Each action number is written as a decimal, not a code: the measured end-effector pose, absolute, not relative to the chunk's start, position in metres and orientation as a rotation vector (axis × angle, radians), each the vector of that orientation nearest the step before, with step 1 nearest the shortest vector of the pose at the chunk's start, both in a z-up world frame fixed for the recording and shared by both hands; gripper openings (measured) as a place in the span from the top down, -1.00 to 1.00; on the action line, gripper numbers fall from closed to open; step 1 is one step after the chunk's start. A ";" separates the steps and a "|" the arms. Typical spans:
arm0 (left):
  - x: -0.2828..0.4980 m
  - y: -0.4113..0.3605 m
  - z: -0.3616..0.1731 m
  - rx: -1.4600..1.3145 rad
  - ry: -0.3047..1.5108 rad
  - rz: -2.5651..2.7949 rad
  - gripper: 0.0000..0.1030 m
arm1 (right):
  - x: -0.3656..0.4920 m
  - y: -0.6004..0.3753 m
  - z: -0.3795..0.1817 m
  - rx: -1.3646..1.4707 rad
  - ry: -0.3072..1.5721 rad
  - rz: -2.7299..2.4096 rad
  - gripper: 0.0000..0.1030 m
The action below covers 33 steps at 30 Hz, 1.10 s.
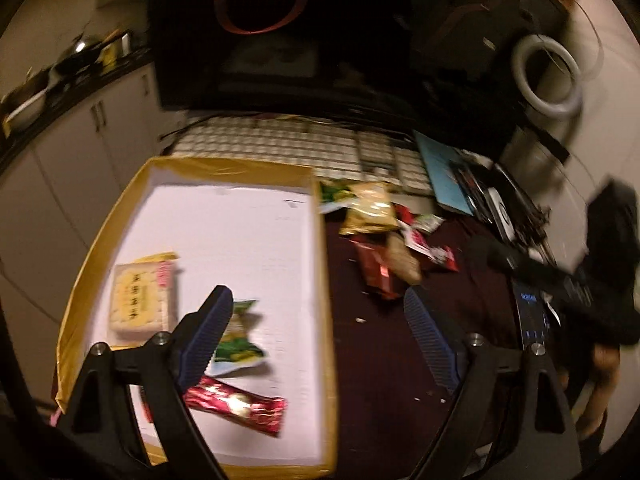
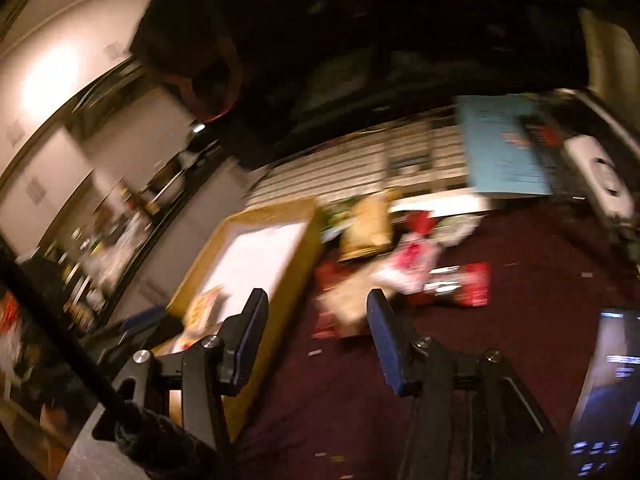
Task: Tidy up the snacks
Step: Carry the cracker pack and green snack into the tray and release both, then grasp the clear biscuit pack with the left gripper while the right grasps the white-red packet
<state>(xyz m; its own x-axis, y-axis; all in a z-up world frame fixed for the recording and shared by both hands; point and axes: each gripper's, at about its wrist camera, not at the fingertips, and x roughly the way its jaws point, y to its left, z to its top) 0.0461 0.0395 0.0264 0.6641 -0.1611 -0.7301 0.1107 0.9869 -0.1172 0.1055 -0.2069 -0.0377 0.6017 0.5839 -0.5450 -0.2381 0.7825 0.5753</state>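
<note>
Sorting snacks into a gold-rimmed box (image 1: 325, 264) with both grippers empty.
Left gripper (image 1: 316, 312) gapes wide over the box, where a cracker pack (image 1: 142, 304), green packet (image 1: 236, 344) and red bar (image 1: 236, 400) lie at seven o'clock. Right gripper (image 2: 316, 308) stands partly spread, gripping nothing; the loose snack pile (image 1: 384, 232) sits on the maroon cloth (image 1: 392, 360) at one o'clock.

Gold-rimmed tray (image 1: 120, 208) (white floor), maroon tablecloth (image 1: 380, 360)

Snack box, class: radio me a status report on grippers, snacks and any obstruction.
Left gripper and right gripper open, both empty. Three snacks in the box; snack pile outside on the mat. Nothing in the way.
</note>
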 end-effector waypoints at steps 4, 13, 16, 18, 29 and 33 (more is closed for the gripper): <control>0.043 0.019 0.023 -0.014 0.839 -0.181 -0.70 | 0.125 -0.220 -0.045 0.498 0.856 0.439 -0.03; 0.038 0.020 0.019 -0.009 0.840 -0.163 -0.70 | 0.176 -0.201 -0.070 0.554 1.004 0.407 -0.03; 0.038 0.024 0.017 -0.028 0.849 -0.171 -0.70 | 0.190 -0.194 -0.079 0.558 1.054 0.394 -0.02; 0.036 0.027 0.018 -0.026 0.843 -0.171 -0.70 | 0.196 -0.191 -0.083 0.546 1.065 0.381 0.04; 0.034 0.028 0.019 -0.028 0.848 -0.178 -0.70 | 0.193 -0.180 -0.091 0.468 1.065 0.294 0.44; 0.037 0.019 0.021 -0.004 0.852 -0.197 -0.70 | 0.177 -0.198 -0.079 0.523 0.997 0.326 0.46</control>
<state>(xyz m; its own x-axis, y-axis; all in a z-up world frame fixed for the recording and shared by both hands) 0.0367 0.0190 0.0215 0.6416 -0.1748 -0.7468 0.1717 0.9817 -0.0822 0.1769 -0.1983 -0.0793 0.5104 0.4884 -0.7078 -0.0244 0.8310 0.5557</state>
